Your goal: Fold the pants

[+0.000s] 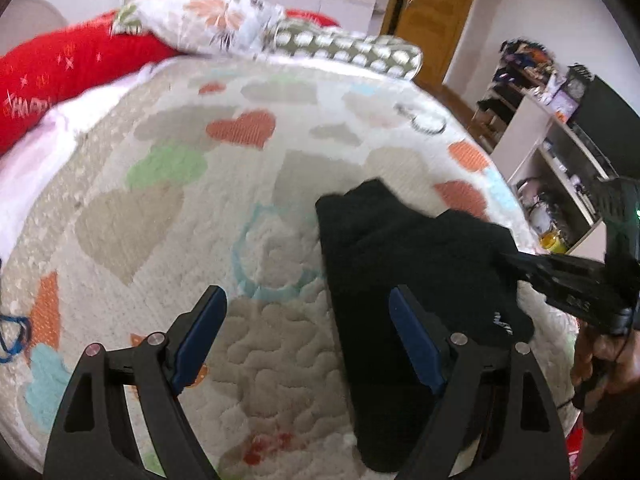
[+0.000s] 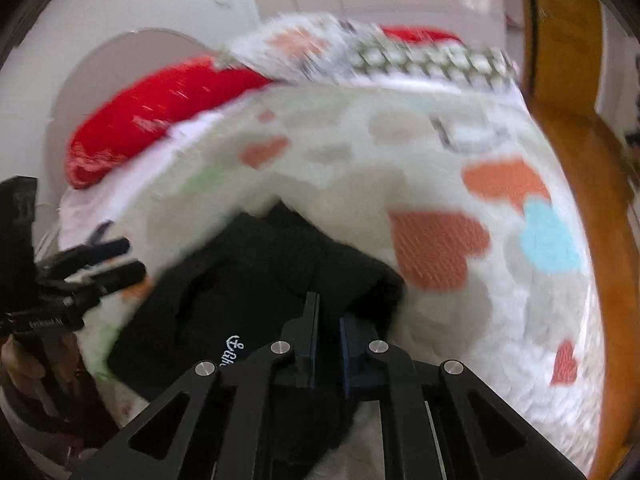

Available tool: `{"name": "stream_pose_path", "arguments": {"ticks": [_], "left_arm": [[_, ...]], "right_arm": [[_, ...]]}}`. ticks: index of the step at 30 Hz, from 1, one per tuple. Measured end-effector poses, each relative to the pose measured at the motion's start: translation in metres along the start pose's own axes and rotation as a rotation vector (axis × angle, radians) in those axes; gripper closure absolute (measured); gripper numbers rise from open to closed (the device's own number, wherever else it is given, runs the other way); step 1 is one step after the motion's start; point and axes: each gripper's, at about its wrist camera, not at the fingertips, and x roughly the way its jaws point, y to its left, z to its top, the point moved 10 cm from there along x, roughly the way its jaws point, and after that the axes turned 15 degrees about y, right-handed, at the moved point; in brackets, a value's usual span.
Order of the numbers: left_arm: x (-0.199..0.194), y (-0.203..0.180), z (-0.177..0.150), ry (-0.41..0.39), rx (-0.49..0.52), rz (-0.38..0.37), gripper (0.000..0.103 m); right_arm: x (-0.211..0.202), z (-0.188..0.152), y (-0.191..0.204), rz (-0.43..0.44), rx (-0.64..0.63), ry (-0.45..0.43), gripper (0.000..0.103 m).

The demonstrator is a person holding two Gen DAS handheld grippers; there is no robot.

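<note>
Black pants (image 1: pixel 404 264) bunched on heart-print bedspread (image 1: pixel 168 208), long axis near-to-far. L gripper (image 1: pixel 308 334) spread wide, empty, pants just right of gap. R gripper (image 2: pixel 329 330) nearer, pinched on near edge.

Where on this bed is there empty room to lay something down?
Plenty: the heart-patterned blanket lies bare between the black pants and the red pillow. It is crowded by the pants, where the right claw pinches the fabric beside the open left claw.
</note>
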Motion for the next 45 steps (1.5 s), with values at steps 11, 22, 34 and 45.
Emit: {"name": "stream_pose_path", "arguments": {"ticks": [11, 22, 34, 45], "left_arm": [[-0.013, -0.015, -0.013, 0.013, 0.008, -0.097, 0.019], [0.005, -0.029, -0.044, 0.076, 0.012, -0.178, 0.017], [0.013, -0.028, -0.046, 0.08, -0.012, -0.173, 0.008], [-0.027, -0.03, -0.017, -0.027, 0.033, -0.078, 0.008]], "right_arm": [[-0.035, 0.058, 0.045, 0.09, -0.138, -0.116, 0.049], [0.083, 0.09, 0.097, 0.032, -0.412, 0.171, 0.098], [0.075, 0.112, 0.09, 0.067, -0.305, 0.039, 0.098], [-0.02, 0.047, 0.061, 0.008, -0.237, -0.073, 0.054]]}}
